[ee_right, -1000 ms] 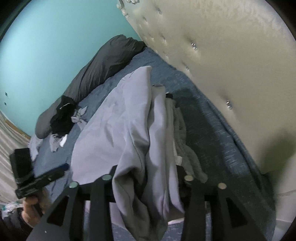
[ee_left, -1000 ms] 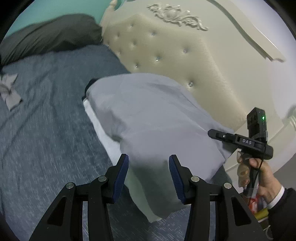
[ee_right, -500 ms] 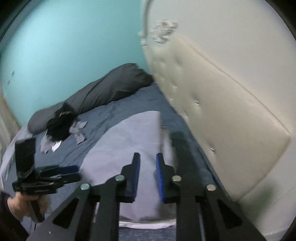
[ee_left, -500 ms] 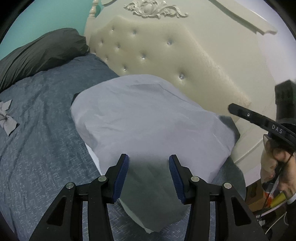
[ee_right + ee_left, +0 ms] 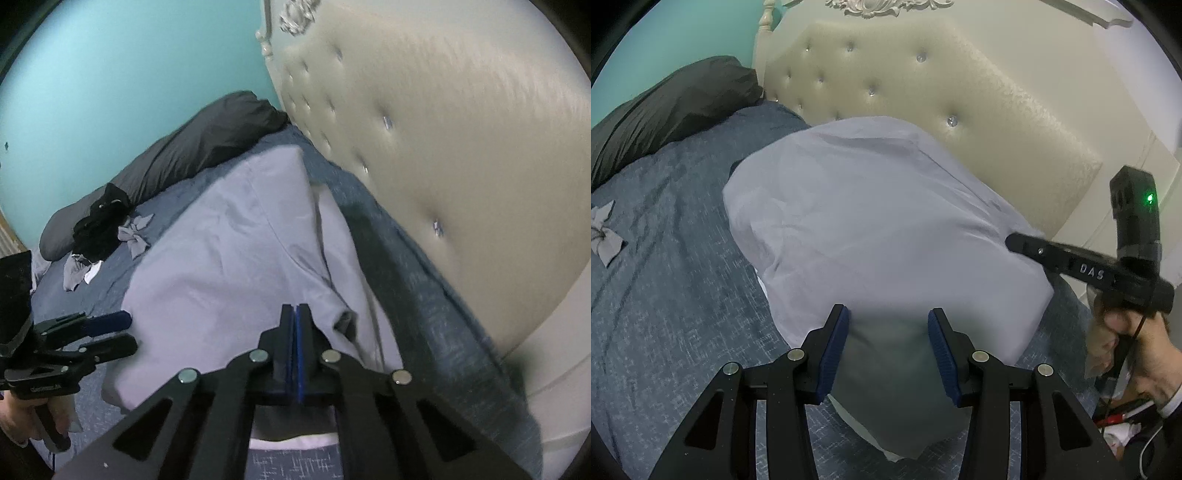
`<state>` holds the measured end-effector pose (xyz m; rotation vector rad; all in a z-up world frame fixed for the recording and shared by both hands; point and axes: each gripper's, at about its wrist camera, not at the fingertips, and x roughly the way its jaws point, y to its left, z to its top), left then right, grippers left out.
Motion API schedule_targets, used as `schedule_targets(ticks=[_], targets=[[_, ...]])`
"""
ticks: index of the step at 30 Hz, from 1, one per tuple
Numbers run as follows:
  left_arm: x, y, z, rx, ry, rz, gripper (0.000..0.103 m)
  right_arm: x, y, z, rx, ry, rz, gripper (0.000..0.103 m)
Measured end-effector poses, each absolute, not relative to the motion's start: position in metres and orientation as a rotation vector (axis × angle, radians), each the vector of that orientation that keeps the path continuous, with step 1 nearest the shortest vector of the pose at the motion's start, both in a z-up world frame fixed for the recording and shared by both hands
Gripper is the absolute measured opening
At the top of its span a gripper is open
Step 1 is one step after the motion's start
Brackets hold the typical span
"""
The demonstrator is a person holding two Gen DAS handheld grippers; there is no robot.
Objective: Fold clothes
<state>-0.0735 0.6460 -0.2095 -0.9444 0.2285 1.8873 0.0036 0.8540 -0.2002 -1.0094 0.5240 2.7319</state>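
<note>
A pale lavender-grey garment of thin, smooth cloth (image 5: 879, 236) is seen spread in a broad, softly creased slab on the dark blue speckled bedspread (image 5: 665, 295), just beside the cream tufted headboard (image 5: 923, 85). A white layer shows beneath its near edge.

In the left wrist view the right tongs (image 5: 1015, 242) are seen from the side, held in a hand (image 5: 1123, 350) and reaching over the garment's edge nearest the headboard; contact cannot be told. In the right wrist view, a heap of black and grey clothes (image 5: 103, 229) is shown well away from the headboard, beside a long dark grey pillow (image 5: 207, 147) against the teal wall (image 5: 129, 66).

The left tongs (image 5: 888, 339) are spread wide, empty, with the garment's near edge lying between and below the blue pads. The right tongs (image 5: 294, 314) are pressed together, nothing gripped, above the garment's near part.
</note>
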Motion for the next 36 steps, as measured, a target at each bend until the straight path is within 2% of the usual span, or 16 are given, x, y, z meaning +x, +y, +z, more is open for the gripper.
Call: schedule_targets(ticks=[9,17,24,31,36], targets=[[-0.073,0.646,-0.218,-0.963,0.239,1.880,0.048,0.008,0.855,-0.220,-1.026,0.588,2.697,0.000],[-0.077,0.640,-0.200,-0.959,0.223,1.871,0.047,-0.005,0.857,-0.164,-0.949,0.591,2.756,0.000],[-0.094,0.635,-0.186,-0.966,0.183,1.906,0.047,-0.066,0.855,-0.128,-1.102,0.509,2.772,0.000],[-0.102,0.637,-0.201,-1.007,0.208,1.877,0.047,-0.126,0.872,-0.136,-1.223,0.588,2.684,0.000],[-0.099,0.633,-0.210,-1.014,0.192,1.865,0.047,-0.158,0.883,-0.164,-1.355,0.594,2.544,0.000]])
